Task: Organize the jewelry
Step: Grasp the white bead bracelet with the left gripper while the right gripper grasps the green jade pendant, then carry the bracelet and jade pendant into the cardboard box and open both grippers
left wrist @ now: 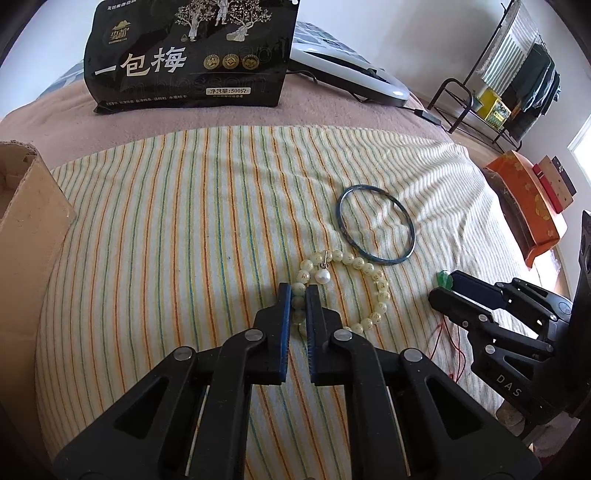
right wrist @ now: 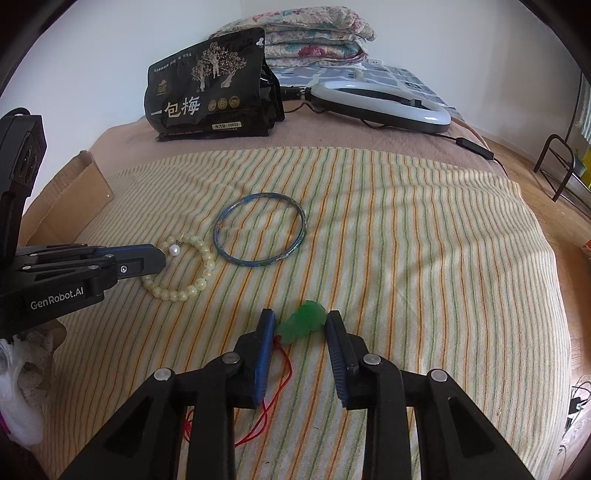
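Note:
A pale bead bracelet lies on the striped towel, with a pearl earring on it. My left gripper has its jaws narrowly apart around the bracelet's near-left beads. A blue bangle lies just beyond. A green jade pendant on a red cord lies between the open fingers of my right gripper. The right wrist view also shows the bracelet, pearl, bangle and left gripper.
A cardboard box stands at the left edge of the bed. A black snack bag and a white ring-shaped device lie at the back. An orange box sits at the right. Folded quilts are stacked behind.

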Motion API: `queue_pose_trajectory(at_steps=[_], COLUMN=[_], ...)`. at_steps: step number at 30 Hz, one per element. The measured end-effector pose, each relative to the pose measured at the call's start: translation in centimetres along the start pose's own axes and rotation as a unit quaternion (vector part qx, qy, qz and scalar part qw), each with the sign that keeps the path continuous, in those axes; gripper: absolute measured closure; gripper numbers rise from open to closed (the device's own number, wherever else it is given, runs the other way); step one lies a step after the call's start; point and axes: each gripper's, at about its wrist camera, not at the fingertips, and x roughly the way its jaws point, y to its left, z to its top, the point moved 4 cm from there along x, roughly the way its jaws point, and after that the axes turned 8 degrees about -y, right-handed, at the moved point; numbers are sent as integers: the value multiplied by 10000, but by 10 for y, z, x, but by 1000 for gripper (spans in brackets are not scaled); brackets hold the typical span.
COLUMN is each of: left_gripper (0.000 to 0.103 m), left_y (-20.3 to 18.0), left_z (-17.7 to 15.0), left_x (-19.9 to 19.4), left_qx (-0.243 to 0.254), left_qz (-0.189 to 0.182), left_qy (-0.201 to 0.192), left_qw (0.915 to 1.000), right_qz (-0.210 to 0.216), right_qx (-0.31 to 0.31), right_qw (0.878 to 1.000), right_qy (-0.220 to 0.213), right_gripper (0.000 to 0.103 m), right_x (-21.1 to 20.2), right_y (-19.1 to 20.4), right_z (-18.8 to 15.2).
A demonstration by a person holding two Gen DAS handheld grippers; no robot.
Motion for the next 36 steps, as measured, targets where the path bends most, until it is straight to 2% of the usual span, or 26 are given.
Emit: queue_pose_trajectory(at_steps=[4,16,36], left_gripper=[98,98,98], left_y=[2,-12,-1], left_z=[4,17,30], left_x=[-9,-37,-116], left_qx=[-95,31,109], left_qz=[-94,-290,-314], left_qy=[-117,-398,-896], left_qw=[9998,9988,9954], right_qz=[122,113,5], right_qx=[129,89,-64], right_qw=[9998,9992,9963], right_qy=[-108,-384,-856], right_gripper=[75,75,75], right_x=[-5,-28,-97], right_y=[-3,5,28], right_z=[1,14,49])
